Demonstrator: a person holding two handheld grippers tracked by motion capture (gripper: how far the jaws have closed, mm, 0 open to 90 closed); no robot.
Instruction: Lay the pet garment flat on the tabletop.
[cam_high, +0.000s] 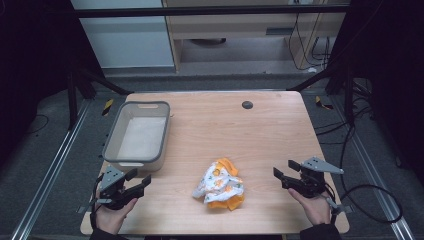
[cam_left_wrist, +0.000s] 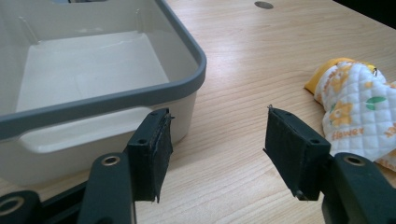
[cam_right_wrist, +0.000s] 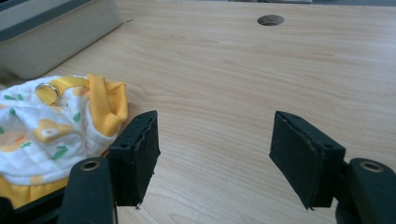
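Left gripper (cam_high: 138, 179): held in the person's left hand (cam_high: 114, 214) at the near left corner of the tabletop, its jaws spread wide with nothing between them; in the left gripper view (cam_left_wrist: 217, 149) only bare wood lies in the gap.
Left gripper's pads (cam_left_wrist: 150, 151): black, facing each other, well apart.
Tub (cam_high: 114, 134): grey-rimmed plastic tub with pale walls, just ahead of the left gripper; in the left gripper view (cam_left_wrist: 187, 37) its near corner and handle lip sit right behind the left-hand jaw, and its inside looks empty.
Right gripper (cam_high: 286, 170): held in the person's right hand (cam_high: 316, 207) at the near right of the tabletop, jaws parted wide and empty; in the right gripper view (cam_right_wrist: 215, 151) bare wood shows between them.
Grey plate (cam_high: 320, 164): three-cornered, on top of the right gripper.
Cloth (cam_high: 220, 184): a crumpled quilted piece, white with yellow and green print and yellow edging, lying on the tabletop between the two grippers, nearer the right one's reach; it touches neither. In the right gripper view (cam_right_wrist: 51, 126) it lies just beside the left-hand jaw, with a small metal ring (cam_right_wrist: 46, 87) on it; in the left gripper view (cam_left_wrist: 355, 105) it lies beyond the right-hand jaw.
Tabletop (cam_high: 270, 130): light wood, with a dark round hole (cam_high: 247, 104) far ahead of both grippers.
Cable (cam_high: 372, 205): black, looping on the floor to the right of the right gripper.
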